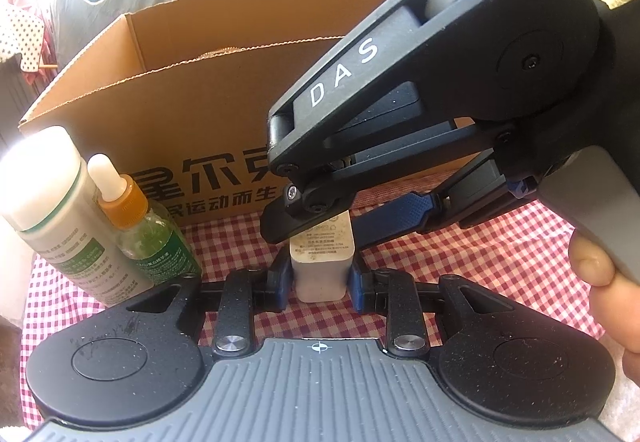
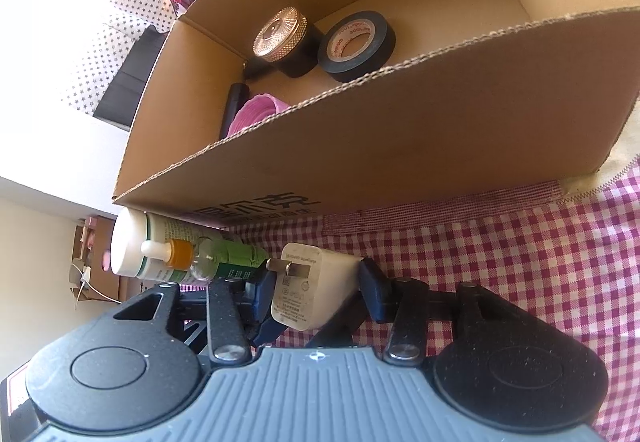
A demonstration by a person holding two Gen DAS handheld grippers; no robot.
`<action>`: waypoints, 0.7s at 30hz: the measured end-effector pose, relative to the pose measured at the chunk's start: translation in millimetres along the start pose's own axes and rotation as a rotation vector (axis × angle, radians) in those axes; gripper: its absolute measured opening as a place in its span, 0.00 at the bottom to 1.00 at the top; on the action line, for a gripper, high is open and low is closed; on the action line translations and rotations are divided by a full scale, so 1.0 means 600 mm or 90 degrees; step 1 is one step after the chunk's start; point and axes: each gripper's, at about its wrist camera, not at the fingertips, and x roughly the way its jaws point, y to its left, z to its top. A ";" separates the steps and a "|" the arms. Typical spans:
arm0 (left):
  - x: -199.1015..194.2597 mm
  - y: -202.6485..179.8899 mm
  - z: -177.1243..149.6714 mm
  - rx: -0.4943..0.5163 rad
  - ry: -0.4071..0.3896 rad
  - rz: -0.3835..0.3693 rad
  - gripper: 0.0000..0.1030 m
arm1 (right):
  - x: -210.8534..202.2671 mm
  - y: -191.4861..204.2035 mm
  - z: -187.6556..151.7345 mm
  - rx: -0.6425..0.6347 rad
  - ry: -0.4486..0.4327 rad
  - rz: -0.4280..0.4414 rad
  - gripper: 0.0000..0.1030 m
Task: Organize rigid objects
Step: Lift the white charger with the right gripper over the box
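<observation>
The white charger point(image 1: 318, 266) stands on the checked cloth point(image 1: 500, 254) just in front of the cardboard box point(image 1: 192, 102). The left gripper point(image 1: 318, 276) clasps its sides; the right gripper point(image 2: 316, 292) brackets its top, whether touching cannot be told. Two bottles point(image 1: 80, 226) stand left of the charger.

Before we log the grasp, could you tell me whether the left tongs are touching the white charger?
Touching. The left wrist view shows the left tongs with both blue pads pressed against the sides of the white charger, no gap visible.
</observation>
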 end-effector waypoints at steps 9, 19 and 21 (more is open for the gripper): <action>-0.061 -0.013 -0.008 0.013 -0.042 0.014 0.27 | -0.042 0.031 -0.016 -0.025 -0.031 0.012 0.47; -0.190 -0.007 0.060 -0.007 -0.129 0.040 0.28 | -0.152 0.139 0.007 -0.120 -0.106 0.045 0.47; -0.200 -0.001 0.084 -0.014 -0.133 0.039 0.28 | -0.161 0.157 0.027 -0.136 -0.111 0.046 0.47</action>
